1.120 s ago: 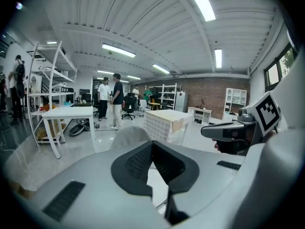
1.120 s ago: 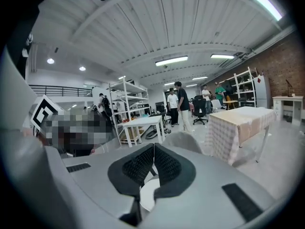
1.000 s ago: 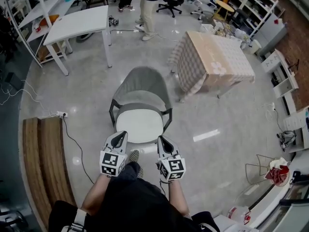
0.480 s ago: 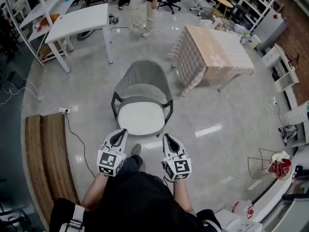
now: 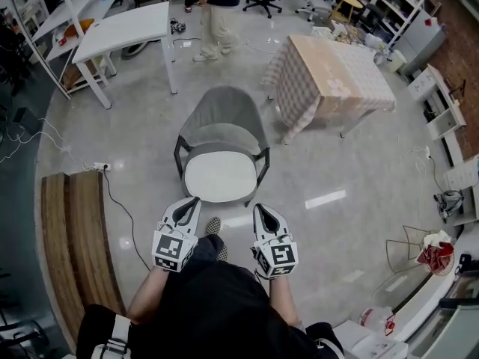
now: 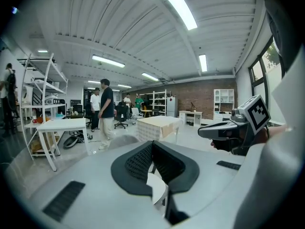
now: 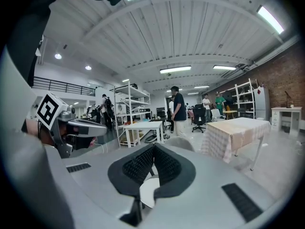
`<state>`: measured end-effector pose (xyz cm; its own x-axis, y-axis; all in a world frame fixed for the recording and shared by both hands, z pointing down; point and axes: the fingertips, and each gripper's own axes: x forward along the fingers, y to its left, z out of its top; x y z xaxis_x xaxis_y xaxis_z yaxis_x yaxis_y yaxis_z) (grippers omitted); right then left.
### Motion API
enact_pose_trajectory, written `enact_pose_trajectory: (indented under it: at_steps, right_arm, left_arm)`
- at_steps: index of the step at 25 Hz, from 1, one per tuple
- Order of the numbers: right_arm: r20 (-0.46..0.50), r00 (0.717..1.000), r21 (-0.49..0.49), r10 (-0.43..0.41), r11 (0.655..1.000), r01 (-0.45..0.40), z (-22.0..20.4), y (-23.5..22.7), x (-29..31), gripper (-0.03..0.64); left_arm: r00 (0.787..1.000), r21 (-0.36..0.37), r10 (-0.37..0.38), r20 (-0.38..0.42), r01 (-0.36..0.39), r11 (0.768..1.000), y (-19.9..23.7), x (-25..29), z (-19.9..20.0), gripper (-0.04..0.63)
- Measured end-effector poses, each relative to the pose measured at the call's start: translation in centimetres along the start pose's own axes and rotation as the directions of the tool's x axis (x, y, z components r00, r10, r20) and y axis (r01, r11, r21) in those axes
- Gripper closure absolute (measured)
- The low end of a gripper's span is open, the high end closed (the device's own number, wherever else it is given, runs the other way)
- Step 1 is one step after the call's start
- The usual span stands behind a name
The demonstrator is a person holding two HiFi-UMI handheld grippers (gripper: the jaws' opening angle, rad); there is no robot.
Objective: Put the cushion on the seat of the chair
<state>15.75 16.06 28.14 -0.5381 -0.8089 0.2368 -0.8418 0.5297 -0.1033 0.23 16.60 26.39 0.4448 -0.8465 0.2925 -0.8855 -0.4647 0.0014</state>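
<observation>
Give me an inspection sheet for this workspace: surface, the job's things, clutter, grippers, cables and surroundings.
Surface: glossy grey floor; no worktable in use.
Job's things: white cushion lies on the seat of the grey chair.
Clutter: nothing seen around the chair.
Grippers: left gripper and right gripper both shut, empty, short of the chair.
Cables: black cable runs over the floor from a power strip.
Surroundings: white table, table with checked cloth, wooden bench, a person beyond the chair.
</observation>
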Motion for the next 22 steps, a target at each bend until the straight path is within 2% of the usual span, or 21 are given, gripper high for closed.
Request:
enact_pose_trajectory:
  at_steps: [5,22]
  right_arm:
    - [0.002,1.000,-0.002,0.001,1.000,-0.001,-0.1,-0.5,-0.9,0.588]
    - [-0.006,1.000,-0.004,0.011,1.000,-0.011,-0.2,0.4,-0.1,0.588]
  left_arm:
    - [1.000,0.000,-0.002,0.000,0.002,1.000,-1.2,-0.1,0.1,0.575]
    - [1.000,-0.009,-0.017,-0.013,0.017,1.000,-0.4,-0.1,-0.7,0.575]
